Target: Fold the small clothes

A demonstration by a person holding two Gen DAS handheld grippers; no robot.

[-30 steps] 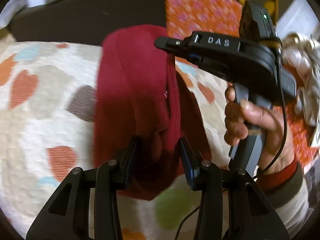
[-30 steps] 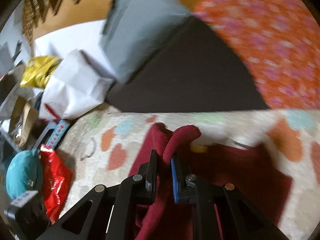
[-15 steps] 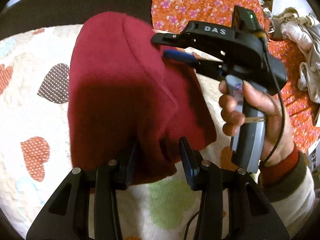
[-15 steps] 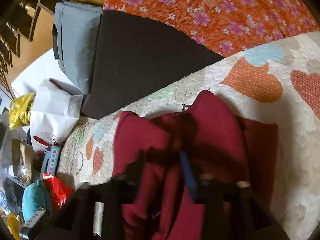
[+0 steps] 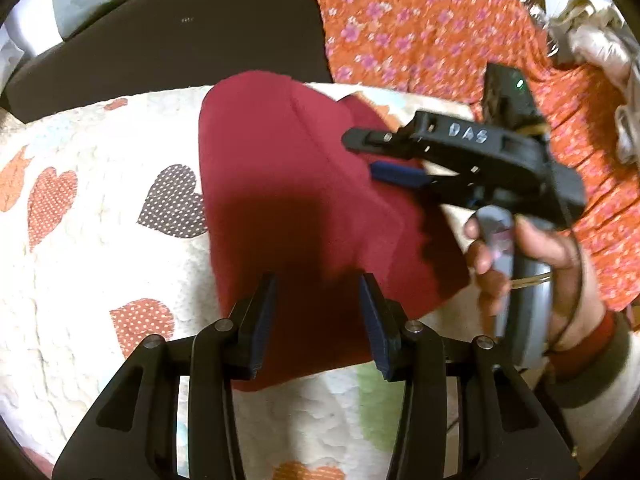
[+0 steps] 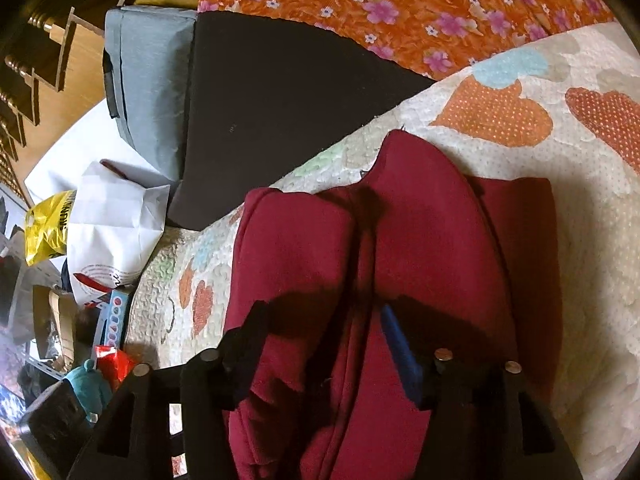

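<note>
A dark red garment [image 5: 288, 184] lies folded over on a white quilt with heart patches [image 5: 80, 240]. It also shows in the right wrist view [image 6: 400, 240], lying in folded layers. My left gripper [image 5: 318, 280] is open and empty just above the garment's near edge. My right gripper [image 6: 320, 312] is open and empty above the garment. In the left wrist view the right gripper [image 5: 360, 152] hovers over the garment's right side, held by a hand.
A black mat [image 6: 272, 112] and a grey pad [image 6: 148, 84] lie beyond the quilt. An orange flowered cloth [image 5: 420, 32] covers the surface to the right. White and yellow bags [image 6: 108, 220] and toys sit at the left. Pale clothes [image 5: 600, 52] lie far right.
Both grippers have let go of the red garment and opened. The garment has dropped flat onto the quilt in a fold, and both grippers have pulled back a little.
</note>
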